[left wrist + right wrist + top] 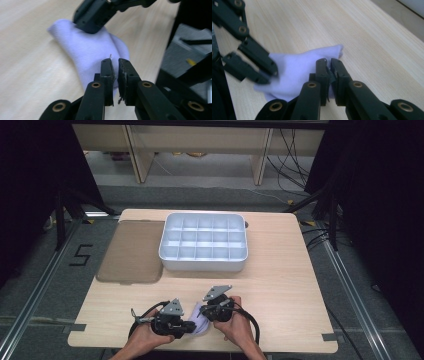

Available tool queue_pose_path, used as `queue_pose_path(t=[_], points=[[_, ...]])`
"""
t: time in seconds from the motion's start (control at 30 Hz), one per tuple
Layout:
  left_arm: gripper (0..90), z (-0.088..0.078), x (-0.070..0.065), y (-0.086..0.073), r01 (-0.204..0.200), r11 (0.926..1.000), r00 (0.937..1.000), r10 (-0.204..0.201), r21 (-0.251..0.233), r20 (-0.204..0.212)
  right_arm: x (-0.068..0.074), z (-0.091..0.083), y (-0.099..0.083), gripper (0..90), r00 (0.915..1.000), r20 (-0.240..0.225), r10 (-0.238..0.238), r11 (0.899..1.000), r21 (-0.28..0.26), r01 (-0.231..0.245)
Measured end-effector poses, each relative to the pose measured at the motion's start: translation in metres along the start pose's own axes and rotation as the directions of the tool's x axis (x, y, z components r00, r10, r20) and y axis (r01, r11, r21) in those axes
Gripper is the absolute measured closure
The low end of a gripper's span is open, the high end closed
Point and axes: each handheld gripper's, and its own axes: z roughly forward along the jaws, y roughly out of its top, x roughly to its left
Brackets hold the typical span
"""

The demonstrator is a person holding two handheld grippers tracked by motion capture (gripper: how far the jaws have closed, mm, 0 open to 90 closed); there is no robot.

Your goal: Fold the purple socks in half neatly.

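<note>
the desk (pixel 280 285) is a pale wooden top, and the landmark on it is the white tray (pixel 203 262), a shallow box split into rows of small compartments, standing toward the far middle of the desk. just beside the tray's left wall lies a flat brown mat (pixel 132 251), its near edge reaching a little closer to the person than the tray does.

well apart from the tray, on the near side of it and close to the desk's front edge, a small pale lilac cloth (pixel 92 50) lies bunched on the bare wood. both hands come in from the bottom of the high view and meet at this cloth, nearer to the person than the tray's front wall.

the left gripper (pixel 189 326) sits on the near left of the cloth as seen from the tray. in the left gripper view its fingers (pixel 107 75) stand drawn together with just a thin slit between them, over the near edge of the cloth; whether any cloth is pinched in that slit i cannot tell.

the right gripper (pixel 202 310) sits on the cloth's near right, a touch closer to the tray than the left one. in the right gripper view its fingers (pixel 322 75) are likewise closed up, with a dark scrap showing in the narrow gap and the cloth's edge running under them; a real hold on the cloth cannot be made out.
</note>
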Motion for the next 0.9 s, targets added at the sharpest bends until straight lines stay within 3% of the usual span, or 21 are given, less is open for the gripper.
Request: queue_pose_path(t=[0.1,0.23,0.3,0.33,0.4,0.43,0.47,0.53,0.63,0.67,0.7,0.77,0.9], points=[[82.3,-0.001,0.004,-0.001,-0.003,1.0000,1.0000,0.003,-0.003,0.005,0.001,-0.001,-0.001,85.1,0.9999,0.007,0.014,1.000,0.000,-0.014],[82.3,-0.003,0.008,-0.002,0.013,0.9999,0.9995,-0.013,-0.008,-0.027,0.002,-0.002,-0.004,84.9,1.0000,0.006,-0.005,1.000,0.000,0.005],[82.3,-0.005,0.011,-0.001,-0.009,1.0000,0.9993,0.009,-0.002,-0.035,0.005,-0.005,-0.006,84.7,0.9999,-0.009,0.005,1.000,0.008,-0.005],[82.2,-0.005,0.012,-0.002,0.000,1.0000,0.9992,0.000,-0.001,-0.040,0.006,-0.004,-0.008,84.5,0.9997,-0.003,0.025,1.000,-0.001,-0.025],[82.3,-0.004,0.012,-0.002,0.026,0.9996,0.9992,-0.026,-0.010,-0.031,0.006,-0.006,-0.010,83.7,0.9997,-0.013,0.021,1.000,-0.005,-0.021],[82.4,-0.004,0.012,-0.002,0.019,0.9998,0.9993,-0.020,-0.010,-0.032,0.006,-0.008,-0.010,82.3,0.9996,-0.023,0.019,1.000,0.000,-0.019],[82.3,-0.004,0.013,-0.002,-0.002,1.0000,0.9996,0.002,-0.006,-0.029,0.006,-0.010,-0.011,79.5,0.9989,-0.027,0.039,0.999,-0.007,-0.039],[82.3,-0.004,0.013,-0.001,-0.002,1.0000,0.9996,0.002,-0.001,-0.028,0.004,-0.012,-0.012,71.7,0.9987,-0.013,0.050,0.998,-0.032,-0.050],[82.3,-0.004,0.013,-0.002,0.003,1.0000,0.9996,-0.003,-0.004,-0.027,0.001,-0.018,-0.010,61.7,0.9945,-0.004,0.104,0.992,-0.064,-0.104],[82.3,-0.004,0.014,-0.002,0.000,1.0000,0.9997,0.000,-0.003,-0.025,0.000,-0.019,-0.009,58.9,0.9944,-0.011,0.105,0.993,-0.056,-0.105],[82.3,-0.004,0.013,-0.002,0.005,1.0000,0.9996,-0.005,-0.004,-0.027,0.000,-0.019,-0.008,55.9,0.9906,-0.026,0.134,0.990,-0.030,-0.135],[82.3,-0.004,0.013,-0.002,-0.002,1.0000,0.9997,0.001,-0.002,-0.026,-0.003,-0.015,-0.007,49.7,0.9899,-0.025,0.140,0.989,-0.038,-0.141],[82.3,-0.004,0.014,-0.002,0.004,1.0000,0.9997,-0.004,-0.004,-0.023,-0.006,-0.003,-0.004,39.3,0.9930,-0.050,0.106,0.994,0.005,-0.106]])
